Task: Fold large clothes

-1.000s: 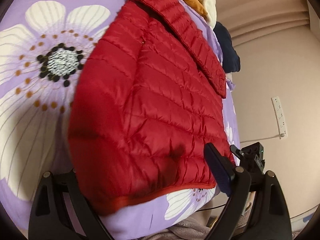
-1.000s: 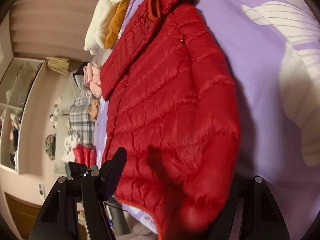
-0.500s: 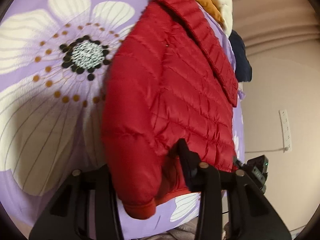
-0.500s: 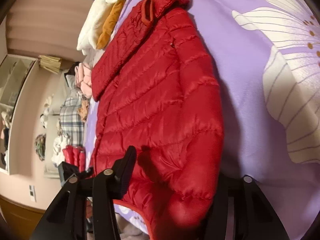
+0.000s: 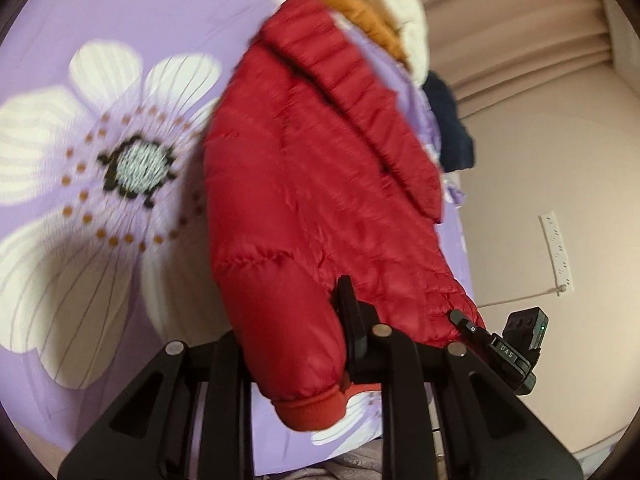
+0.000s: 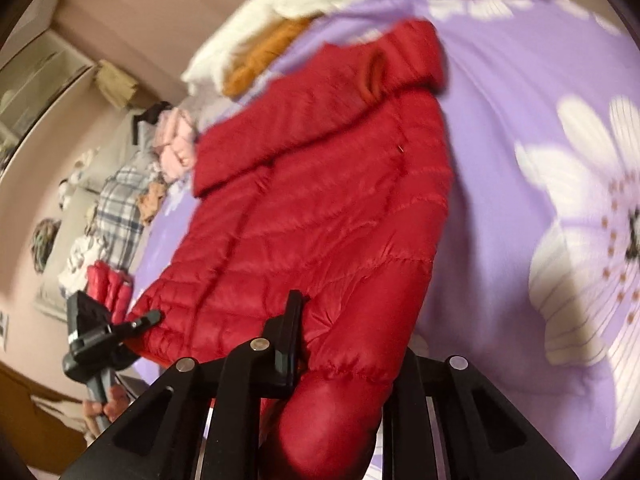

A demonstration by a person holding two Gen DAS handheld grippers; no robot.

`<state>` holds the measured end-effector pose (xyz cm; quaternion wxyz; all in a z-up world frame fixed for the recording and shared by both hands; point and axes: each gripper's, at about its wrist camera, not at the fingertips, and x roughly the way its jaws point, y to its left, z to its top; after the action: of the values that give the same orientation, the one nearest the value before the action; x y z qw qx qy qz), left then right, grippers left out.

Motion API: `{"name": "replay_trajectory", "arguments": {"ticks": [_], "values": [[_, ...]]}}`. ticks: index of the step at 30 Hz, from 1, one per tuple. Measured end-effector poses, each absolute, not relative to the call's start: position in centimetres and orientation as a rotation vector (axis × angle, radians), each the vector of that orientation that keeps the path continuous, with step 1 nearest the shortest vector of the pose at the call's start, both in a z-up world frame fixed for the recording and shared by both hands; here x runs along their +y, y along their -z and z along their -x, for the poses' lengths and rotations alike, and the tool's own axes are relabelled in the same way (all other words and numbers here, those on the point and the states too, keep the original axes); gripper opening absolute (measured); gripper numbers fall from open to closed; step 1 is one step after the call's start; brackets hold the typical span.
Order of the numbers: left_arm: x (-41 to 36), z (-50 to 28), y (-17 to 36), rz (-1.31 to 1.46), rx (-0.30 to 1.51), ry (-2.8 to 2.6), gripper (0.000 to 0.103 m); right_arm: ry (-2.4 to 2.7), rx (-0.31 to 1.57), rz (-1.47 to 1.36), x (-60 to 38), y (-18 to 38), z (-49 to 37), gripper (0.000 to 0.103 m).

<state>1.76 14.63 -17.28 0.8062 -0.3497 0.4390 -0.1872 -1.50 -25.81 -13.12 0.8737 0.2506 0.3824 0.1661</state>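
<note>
While it lies spread on the purple flowered bedspread (image 5: 120,40), the red quilted down jacket (image 5: 320,184) is pinched at its near end from both sides. Its collar (image 5: 360,92) points to the far end of the bed, where a hanging loop (image 6: 374,74) shows inside the neck in the right wrist view. The left gripper (image 5: 296,344) is clenched on the jacket's near sleeve, whose ribbed cuff (image 5: 312,410) droops just below the fingers. One finger pad (image 5: 352,320) presses into the puffy fabric on the right of the sleeve; the opposite finger is mostly hidden behind it. The right gripper (image 6: 348,340) is likewise clamped on a thick fold of the jacket at its near right edge, with one pad (image 6: 290,328) sunk into the quilting and red fabric bulging down between the black arms. Both views are blurred, so the exact seam each gripper holds cannot be told.

Beside the jacket, a large white flower print (image 5: 100,184) with a dark dotted centre lies on the bedspread. Beyond the collar a cream fleece garment (image 5: 392,12) and an orange garment (image 5: 360,24) are piled together, with a dark navy garment (image 5: 448,128) at the bed's far right edge. On the wall hangs a white power strip (image 5: 558,252). In the right wrist view, a heap of clothes including a plaid shirt (image 6: 120,216) and pink items (image 6: 178,140) lies off to the left.
</note>
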Motion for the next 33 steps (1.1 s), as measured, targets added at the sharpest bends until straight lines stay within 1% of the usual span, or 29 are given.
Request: {"name": "replay_trajectory", "arguments": {"ticks": [8,23,33], "values": [[12.9,-1.2,12.8,0.642,0.813,0.475,0.020,-0.408,0.686,-0.500,-25.5,10.0,2.3,0.019],[13.6,1.8,7.9,0.624,0.692,0.590,0.020,-0.570,0.552,-0.421,-24.5,4.5,5.3,0.019],[13.6,5.2,3.9,0.541,0.622,0.628,0.020,-0.671,0.486,-0.402,-24.6,2.4,7.4,0.019]]}}
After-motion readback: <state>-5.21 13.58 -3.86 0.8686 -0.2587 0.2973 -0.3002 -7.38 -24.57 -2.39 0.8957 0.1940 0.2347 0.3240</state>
